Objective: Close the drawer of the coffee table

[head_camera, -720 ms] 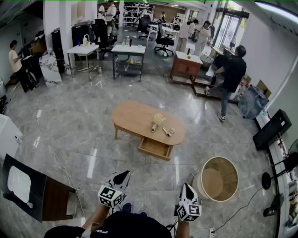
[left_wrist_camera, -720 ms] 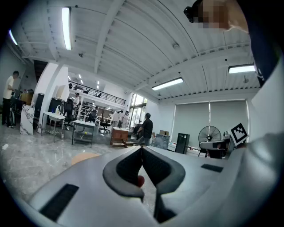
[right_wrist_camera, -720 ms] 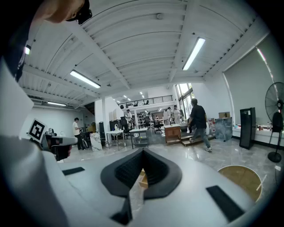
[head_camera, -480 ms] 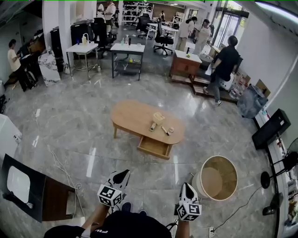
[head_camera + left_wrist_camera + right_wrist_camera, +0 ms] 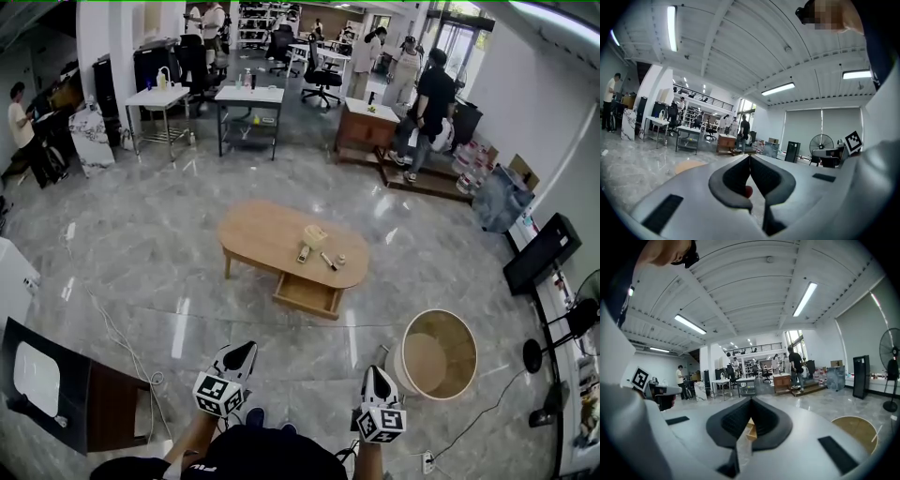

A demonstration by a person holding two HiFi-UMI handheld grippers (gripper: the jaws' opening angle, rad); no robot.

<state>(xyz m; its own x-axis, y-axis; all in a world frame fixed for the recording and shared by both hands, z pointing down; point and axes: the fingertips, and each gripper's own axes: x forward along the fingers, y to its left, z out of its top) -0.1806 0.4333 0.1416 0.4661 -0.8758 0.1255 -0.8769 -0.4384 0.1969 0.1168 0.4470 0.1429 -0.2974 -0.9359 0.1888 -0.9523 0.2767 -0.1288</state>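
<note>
Two grippers, both low and close to the person's body, well apart from the work. Left gripper point(image 5: 243, 352): jaws pressed together at the tips, nothing between them. Right gripper point(image 5: 375, 375): same, tips meeting, empty; a bit of tan wood shows far off through the slit.

Coffee table point(image 5: 267, 230) stands mid-floor, with an oval wooden top and a few small items point(image 5: 316, 235) toward its right end. Drawer point(image 5: 306, 294) hangs pulled out under the near edge, toward the person; the inside looks empty from here.

Task not begun, whole push left to do. Approach comes first. The floor between is bare apart from a cable point(image 5: 120, 330) off to the left and a round wooden tub point(image 5: 437, 357) to the right, neither in the direct line.

For a clean close I'd go in with jaws together as a blunt pusher, set against the middle of the drawer front, and push straight along the runners. Off-centre contact would likely skew it and jam. Push level and ease off at the end so the table doesn't slide on the polished floor.
</note>
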